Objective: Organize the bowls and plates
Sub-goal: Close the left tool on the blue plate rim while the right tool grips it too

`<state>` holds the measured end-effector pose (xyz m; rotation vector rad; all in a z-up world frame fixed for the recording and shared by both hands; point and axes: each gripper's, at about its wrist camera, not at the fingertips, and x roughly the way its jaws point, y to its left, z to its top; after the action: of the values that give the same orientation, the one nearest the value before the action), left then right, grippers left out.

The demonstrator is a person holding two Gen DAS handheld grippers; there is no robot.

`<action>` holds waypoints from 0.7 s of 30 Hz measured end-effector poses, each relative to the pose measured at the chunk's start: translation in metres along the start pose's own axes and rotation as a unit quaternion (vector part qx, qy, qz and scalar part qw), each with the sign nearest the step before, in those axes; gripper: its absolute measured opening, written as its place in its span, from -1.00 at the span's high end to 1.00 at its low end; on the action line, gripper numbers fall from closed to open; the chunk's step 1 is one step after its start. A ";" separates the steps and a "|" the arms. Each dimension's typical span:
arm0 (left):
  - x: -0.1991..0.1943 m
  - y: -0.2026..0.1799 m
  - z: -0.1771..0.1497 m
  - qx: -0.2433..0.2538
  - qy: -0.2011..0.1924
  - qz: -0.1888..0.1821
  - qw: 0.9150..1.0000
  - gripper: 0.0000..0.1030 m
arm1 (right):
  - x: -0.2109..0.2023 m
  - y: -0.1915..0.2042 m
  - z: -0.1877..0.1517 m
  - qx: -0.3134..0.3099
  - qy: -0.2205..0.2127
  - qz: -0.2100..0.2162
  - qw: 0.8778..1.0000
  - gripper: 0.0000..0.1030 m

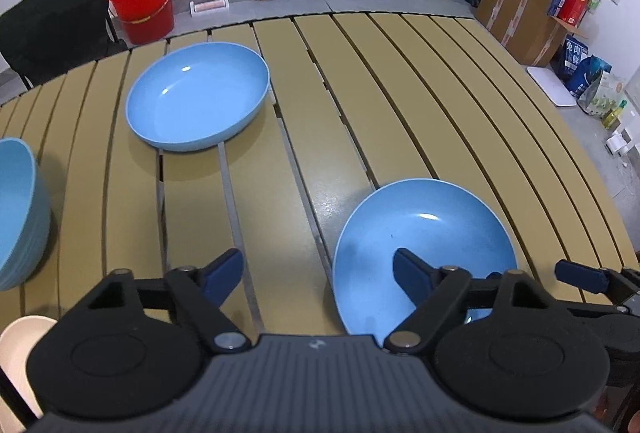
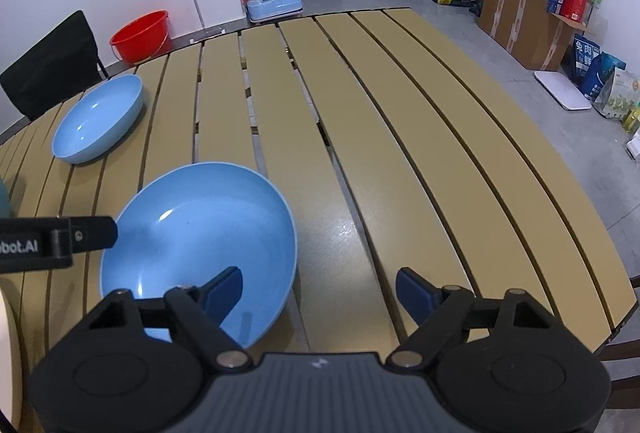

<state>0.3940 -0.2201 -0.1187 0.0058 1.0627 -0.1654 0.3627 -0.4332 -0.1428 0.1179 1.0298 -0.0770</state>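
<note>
Broadly, a tan slatted table (image 1: 360, 105) made of long flat boards with dark gaps between them fills both views, its surface matte with a dull sheen near the middle. On it, towards the far left, rests a wide, shallow, smooth light-blue plate (image 1: 198, 97), oval in this lens, with a raised rim and small glints of light inside; the right wrist view shows the same far plate (image 2: 98, 119) near the table's left edge. A second light-blue shallow plate (image 1: 426, 245) of the same glossy make lies at the near side of the table, well apart from the first, and shows in the right wrist view too (image 2: 200, 233). At the far left edge of the left wrist view stands a deeper light-blue bowl (image 1: 20, 213) with faint ridges around its outer wall, only partly seen. A cream-coloured rounded dish (image 1: 18, 353) peeks out at the lower left corner. The left gripper (image 1: 318, 279) has black linkage arms and dark blue fingertip pads (image 1: 224, 275); its fingers are spread wide, holding nothing, with the right-hand pad hovering over the near plate's inner surface, contact not clear. The right gripper (image 2: 320, 291) is likewise spread wide and grasps nothing; its left pad (image 2: 224, 291) overlaps the near plate, its other pad sits over bare boards. Beyond the table a red plastic bucket (image 1: 142, 5) stands on the grey floor beside a black chair (image 1: 56, 17).
</note>
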 end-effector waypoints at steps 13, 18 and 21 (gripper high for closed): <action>0.024 0.000 0.003 -0.013 0.029 -0.023 0.999 0.08 | 0.016 -0.005 0.005 0.017 0.012 0.012 1.000 0.01; 0.029 0.006 0.003 -0.019 0.036 -0.031 0.999 0.41 | 0.019 -0.006 0.006 0.025 0.013 0.020 0.999 0.27; 0.032 0.006 0.004 -0.022 0.039 -0.039 0.998 0.60 | 0.021 -0.006 0.006 0.033 0.013 0.030 0.999 0.37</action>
<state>0.4132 -0.2190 -0.1448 -0.0685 1.1448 -0.2134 0.3782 -0.4406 -0.1579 0.2092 1.0489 -0.0547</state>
